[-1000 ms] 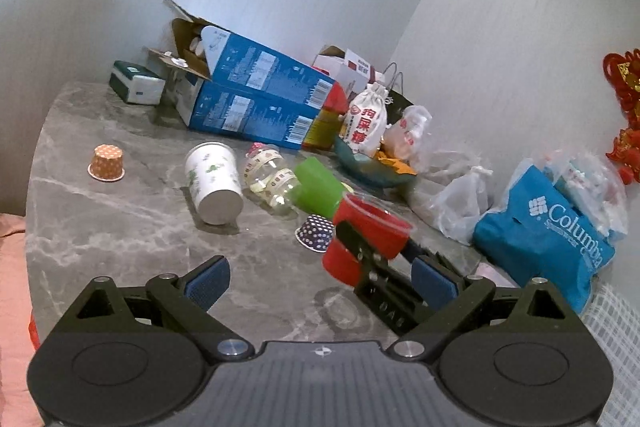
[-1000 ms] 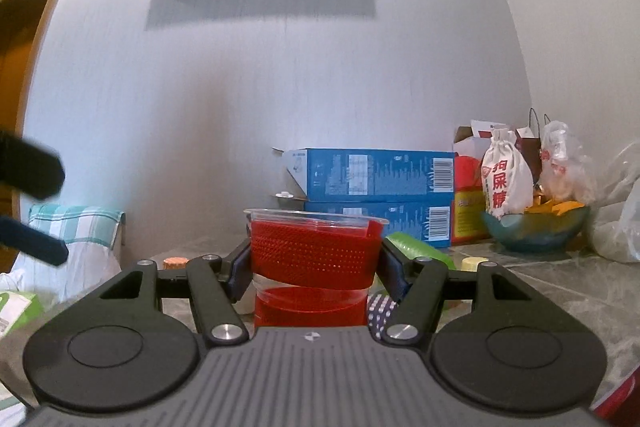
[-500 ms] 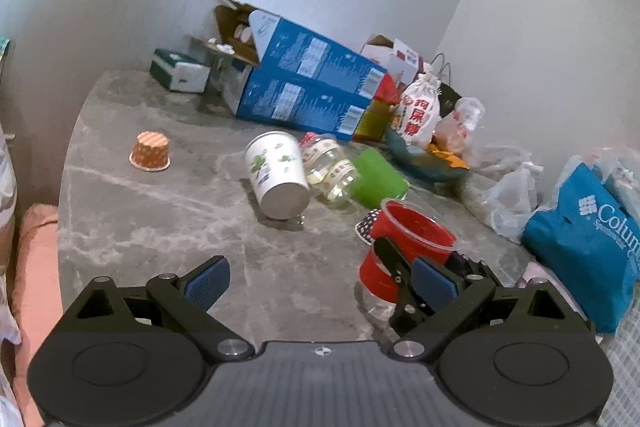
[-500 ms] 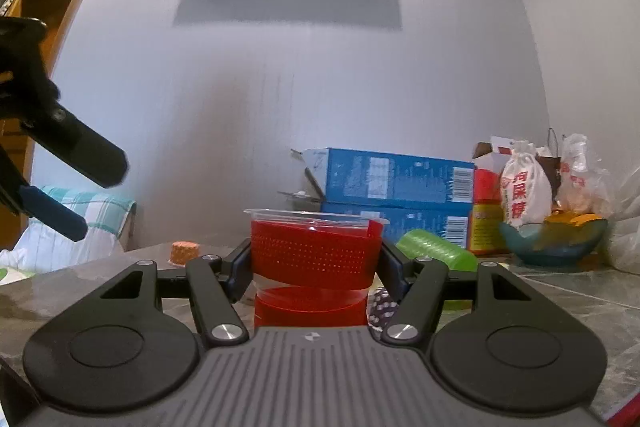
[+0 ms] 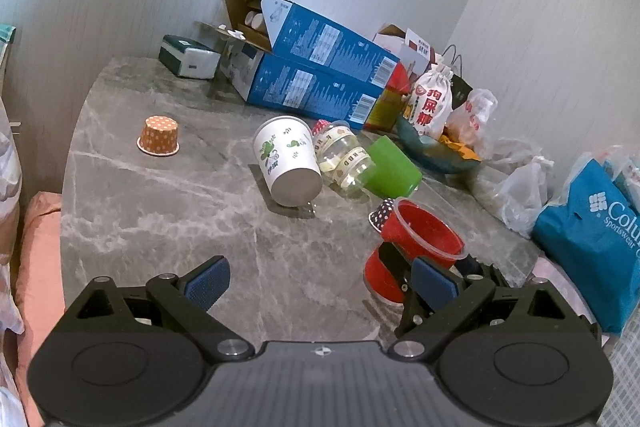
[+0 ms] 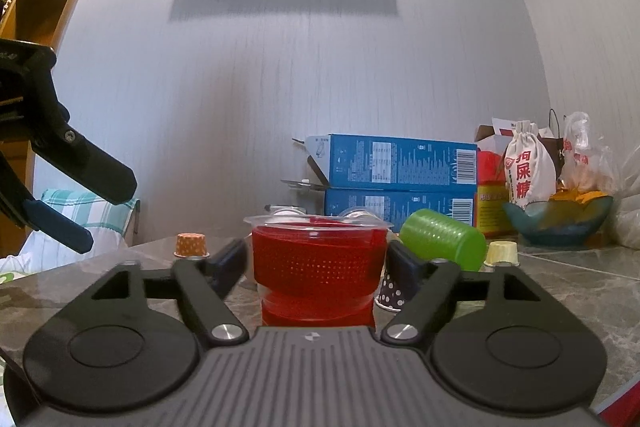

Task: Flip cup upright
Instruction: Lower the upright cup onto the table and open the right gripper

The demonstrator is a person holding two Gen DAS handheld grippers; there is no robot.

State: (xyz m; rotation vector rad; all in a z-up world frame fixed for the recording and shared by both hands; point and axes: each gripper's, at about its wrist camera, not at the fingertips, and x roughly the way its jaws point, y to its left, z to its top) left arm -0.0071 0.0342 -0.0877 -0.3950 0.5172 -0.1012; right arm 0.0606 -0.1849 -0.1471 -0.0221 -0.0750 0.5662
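Observation:
A red plastic cup (image 6: 318, 269) with a clear rim stands upright on the grey marble table (image 5: 160, 211), between the fingers of my right gripper (image 6: 318, 263). The jaws have spread slightly and a small gap shows on each side of the cup. The cup also shows in the left wrist view (image 5: 416, 245), at the lower right. My left gripper (image 5: 320, 283) is open and empty above the table, left of the cup. It shows at the left edge of the right wrist view (image 6: 60, 187).
A white paper cup (image 5: 288, 163), a clear jar (image 5: 344, 159) and a green cup (image 5: 390, 169) lie on their sides mid-table. An orange dotted cup (image 5: 158, 137) stands inverted at left. Blue boxes (image 5: 316, 75), a bowl (image 5: 436, 155) and bags (image 5: 592, 239) crowd the back and right.
The red cup has come down onto the table and my right jaws have opened off it. My left gripper has drawn back and up to the left.

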